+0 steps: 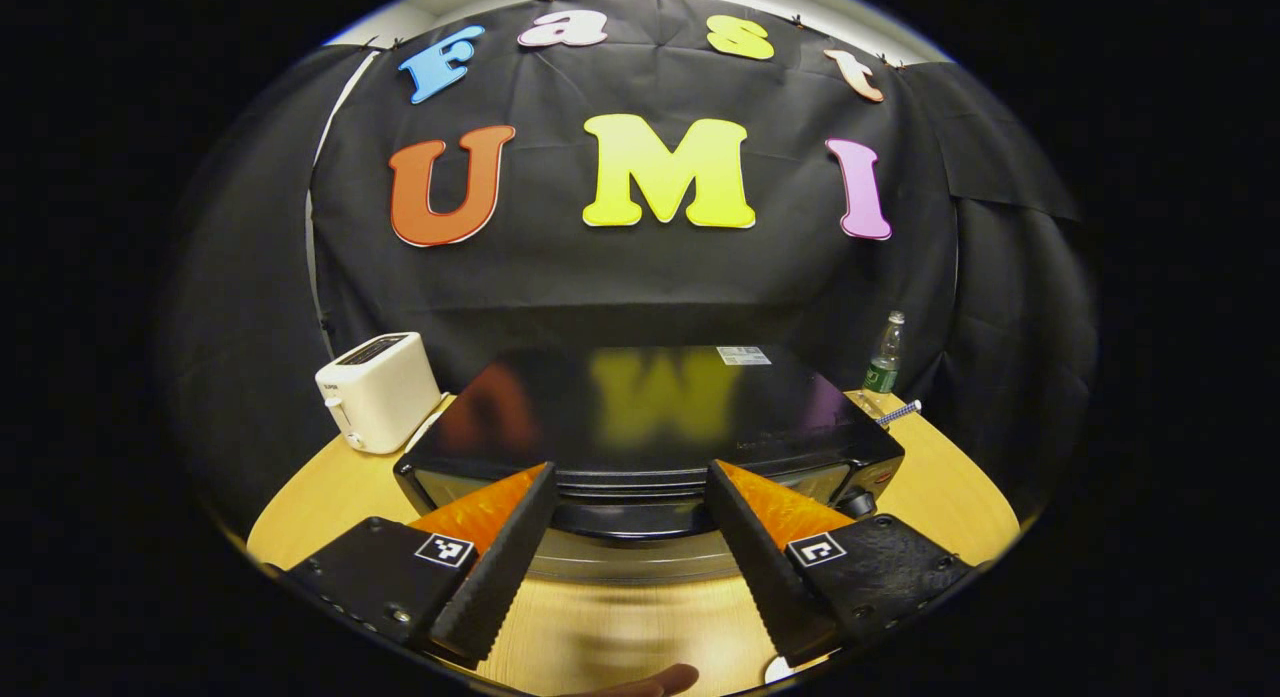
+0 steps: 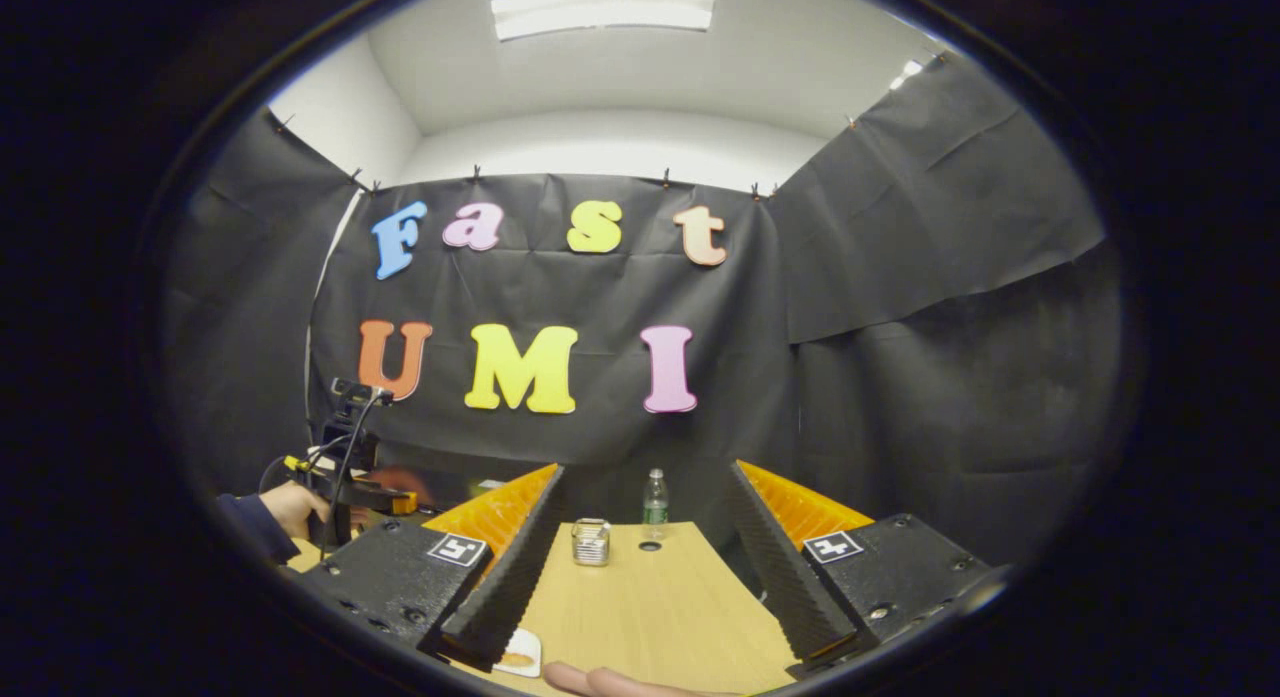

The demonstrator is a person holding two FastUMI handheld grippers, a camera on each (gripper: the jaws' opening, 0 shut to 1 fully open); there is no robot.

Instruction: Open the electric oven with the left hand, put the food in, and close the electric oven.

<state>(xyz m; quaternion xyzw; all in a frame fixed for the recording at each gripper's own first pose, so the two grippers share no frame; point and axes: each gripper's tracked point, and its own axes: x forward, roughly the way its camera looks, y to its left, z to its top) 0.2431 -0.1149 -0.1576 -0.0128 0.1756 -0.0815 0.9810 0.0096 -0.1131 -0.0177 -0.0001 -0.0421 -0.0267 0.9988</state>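
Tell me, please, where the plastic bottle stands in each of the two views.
Left gripper view: the plastic bottle stands right of centre, at the far edge of the wooden table, behind the right rear corner of the electric oven.
Right gripper view: the bottle stands near the centre, at the table's far end.
Shared landmark: the wooden table, with the black cloth wall behind the bottle.

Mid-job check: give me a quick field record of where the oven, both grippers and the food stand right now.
oven: electric oven on the table, door looks shut
left gripper: open, fingers either side of the oven's front, not gripping
right gripper: open, holding nothing
food: on a small plate at the near table edge
other items: toaster, bottle, small metal container
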